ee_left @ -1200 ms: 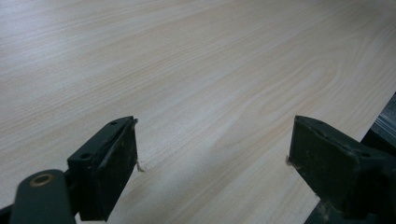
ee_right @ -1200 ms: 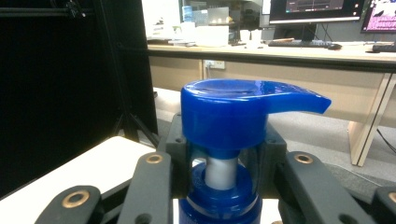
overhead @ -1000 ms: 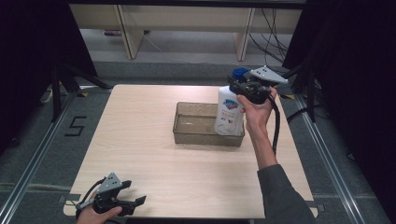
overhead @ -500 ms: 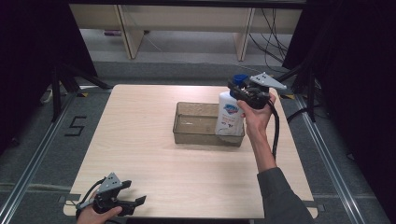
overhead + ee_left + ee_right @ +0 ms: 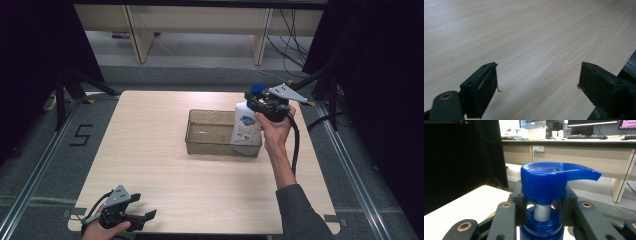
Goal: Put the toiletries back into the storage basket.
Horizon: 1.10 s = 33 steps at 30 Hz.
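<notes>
The right claw [image 5: 256,104] grips a white pump bottle [image 5: 245,129] by its neck, jaws pressed to either side just under the blue pump head [image 5: 554,178], as the right claw view shows. The bottle hangs upright with its base inside the right end of a clear, smoke-tinted plastic bin [image 5: 212,134]; whether the base touches the bin's floor cannot be told. The bin sits on a pale wood-grain worktop [image 5: 150,145], right of its centre and toward the far side. Well apart from the bin, at the worktop's near left corner, the left claw [image 5: 146,216] rests low in the person's hand, its jaws spread wide with nothing between them, only bare grain beneath in the left claw view. Beyond the bin, past the worktop's far edge, stand light wooden desk legs [image 5: 136,32] on a grey floor, with cables [image 5: 292,27] trailing down and black curtains to both sides. A floor marking "5" [image 5: 81,135] lies left of the worktop.
</notes>
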{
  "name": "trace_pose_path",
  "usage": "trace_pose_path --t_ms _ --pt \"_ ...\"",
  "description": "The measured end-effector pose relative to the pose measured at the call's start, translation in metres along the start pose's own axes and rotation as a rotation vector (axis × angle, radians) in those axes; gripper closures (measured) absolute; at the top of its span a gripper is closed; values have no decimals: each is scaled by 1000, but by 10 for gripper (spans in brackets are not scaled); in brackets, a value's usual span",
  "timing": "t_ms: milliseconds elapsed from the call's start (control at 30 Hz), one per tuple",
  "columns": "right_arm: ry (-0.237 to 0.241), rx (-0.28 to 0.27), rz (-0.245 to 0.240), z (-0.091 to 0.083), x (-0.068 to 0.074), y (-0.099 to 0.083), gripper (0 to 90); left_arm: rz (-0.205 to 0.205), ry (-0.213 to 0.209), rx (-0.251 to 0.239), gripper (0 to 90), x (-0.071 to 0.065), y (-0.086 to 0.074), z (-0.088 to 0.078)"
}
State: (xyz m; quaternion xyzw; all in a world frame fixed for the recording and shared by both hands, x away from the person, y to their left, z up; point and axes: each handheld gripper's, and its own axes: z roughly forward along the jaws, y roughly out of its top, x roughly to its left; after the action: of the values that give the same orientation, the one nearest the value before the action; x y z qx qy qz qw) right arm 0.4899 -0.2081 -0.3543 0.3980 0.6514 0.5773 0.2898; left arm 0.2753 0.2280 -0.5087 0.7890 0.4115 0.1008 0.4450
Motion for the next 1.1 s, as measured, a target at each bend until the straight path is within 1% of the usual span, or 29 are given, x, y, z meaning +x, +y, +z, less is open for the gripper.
trace_pose_path --t_ms 67,167,200,233,267,333,367,533,567,633,667,700,733,833,867,900,933,967,1000,1033,1067,1100 --pt "1 -5 -9 -3 -1 -1 658 -2 7 -2 148 -1 0 0" --pt "4 -10 -4 -5 0 -3 657 1 9 -4 148 -1 -1 0" --pt "5 -12 -20 -6 0 -3 657 2 6 6 148 0 0 0" --pt "9 -15 -23 -7 1 -4 657 4 4 15 148 0 0 -1" --pt "9 -13 -29 -7 3 -4 656 -1 8 2 148 0 0 0" --pt "11 -20 -29 -6 3 -4 656 0 6 4 148 0 0 0" --pt "1 -16 -29 -6 4 -4 656 2 4 6 148 0 0 0" --pt "4 -21 -27 -6 3 -4 656 3 9 2 148 0 0 0" --pt "1 -13 -18 -8 4 -4 655 6 5 12 148 0 0 -1" --pt "-2 -11 -15 -8 5 -5 655 6 6 12 148 0 0 -1" --pt "-4 -15 -38 -10 7 -5 654 5 6 11 148 1 0 -1" --pt "-4 -15 -38 -10 7 -5 654 5 6 11 148 1 0 -1" --pt "-2 -22 -41 -10 11 -6 653 5 7 11 148 0 0 0" --pt "-2 -19 -51 -12 12 -7 652 3 12 3 148 0 0 0" --pt "-3 -28 -51 -12 12 -8 652 3 12 1 148 0 0 0" --pt "1 -27 -57 -12 12 -7 650 6 7 12 148 0 0 0" --pt "-3 -23 -51 -13 13 -8 647 5 10 12 148 0 0 -1" --pt "-5 -20 -49 -13 13 -7 613 3 13 3 148 0 0 0" --pt "-11 -13 -32 -14 14 -7 552 2 14 -2 148 0 -1 0" --pt "-29 8 -25 -15 14 -6 546 4 8 6 148 0 0 0" --pt "-11 5 -38 -16 13 -5 564 2 6 4 148 0 -1 1" --pt "-12 11 -49 -16 12 -4 565 3 7 4 147 0 -1 1"
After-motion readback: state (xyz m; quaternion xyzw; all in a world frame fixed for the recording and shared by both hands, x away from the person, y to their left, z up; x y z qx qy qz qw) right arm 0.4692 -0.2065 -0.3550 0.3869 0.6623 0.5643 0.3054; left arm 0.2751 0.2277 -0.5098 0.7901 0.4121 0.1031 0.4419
